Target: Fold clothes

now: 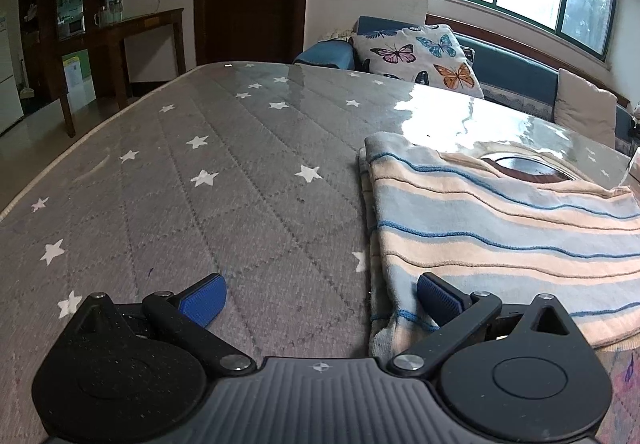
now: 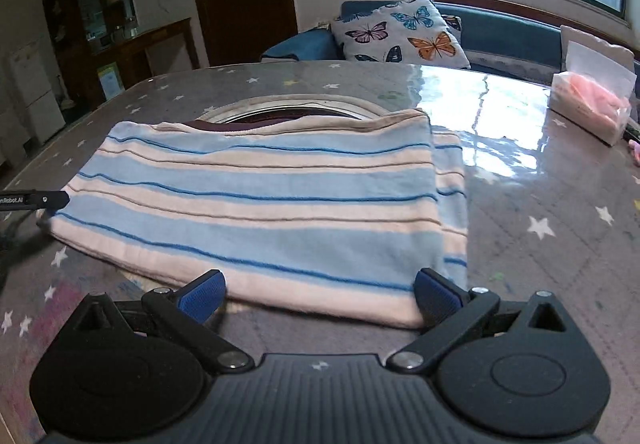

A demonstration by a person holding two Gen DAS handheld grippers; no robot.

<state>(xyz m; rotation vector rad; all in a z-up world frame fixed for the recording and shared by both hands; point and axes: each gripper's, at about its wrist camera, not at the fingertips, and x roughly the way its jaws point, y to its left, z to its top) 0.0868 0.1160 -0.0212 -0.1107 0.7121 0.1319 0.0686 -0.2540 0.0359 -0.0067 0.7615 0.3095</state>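
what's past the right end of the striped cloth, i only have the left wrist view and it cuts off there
Observer: A tissue pack sits on the table further right, apart from the striped cloth.
Operator: where's the right tool then
Observer: The right tool is open at the cloth's near edge, its fingers spread along that hem.
Operator: is the fold tidy on that side
Observer: Not quite; a lower layer sticks out past the top layer at the right end.
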